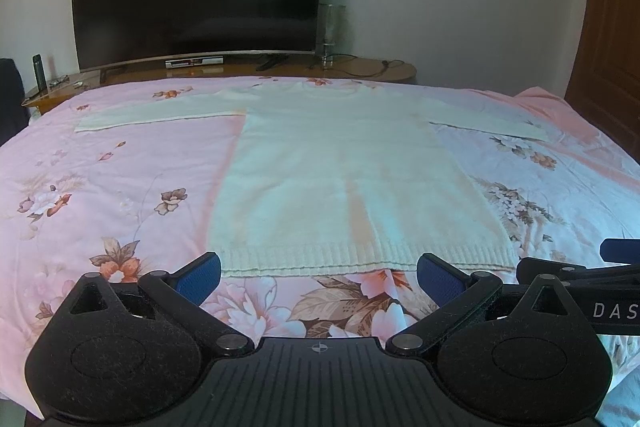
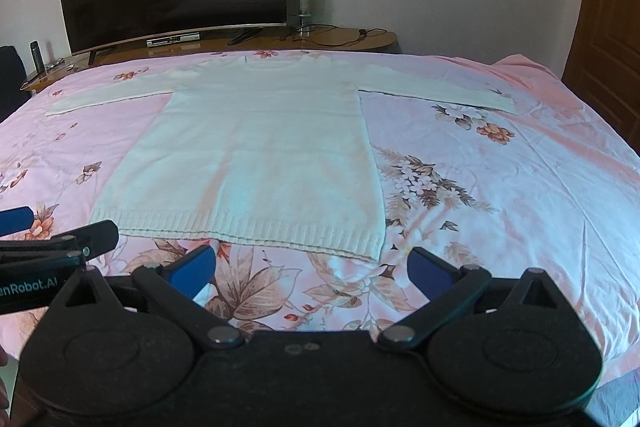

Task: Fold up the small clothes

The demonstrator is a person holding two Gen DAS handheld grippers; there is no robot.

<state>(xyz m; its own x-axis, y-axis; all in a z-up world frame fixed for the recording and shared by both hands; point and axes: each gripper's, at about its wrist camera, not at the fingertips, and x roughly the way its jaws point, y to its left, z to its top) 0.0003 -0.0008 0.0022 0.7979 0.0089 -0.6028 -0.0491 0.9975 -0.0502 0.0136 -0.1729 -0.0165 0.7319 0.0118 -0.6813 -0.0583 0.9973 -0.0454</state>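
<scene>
Sweater, white knit, lies flat on the floral pink bedspread, sleeves spread to both sides, ribbed hem nearest; left tongs and right tongs hover just short of that hem, both spread wide, holding nothing.
</scene>
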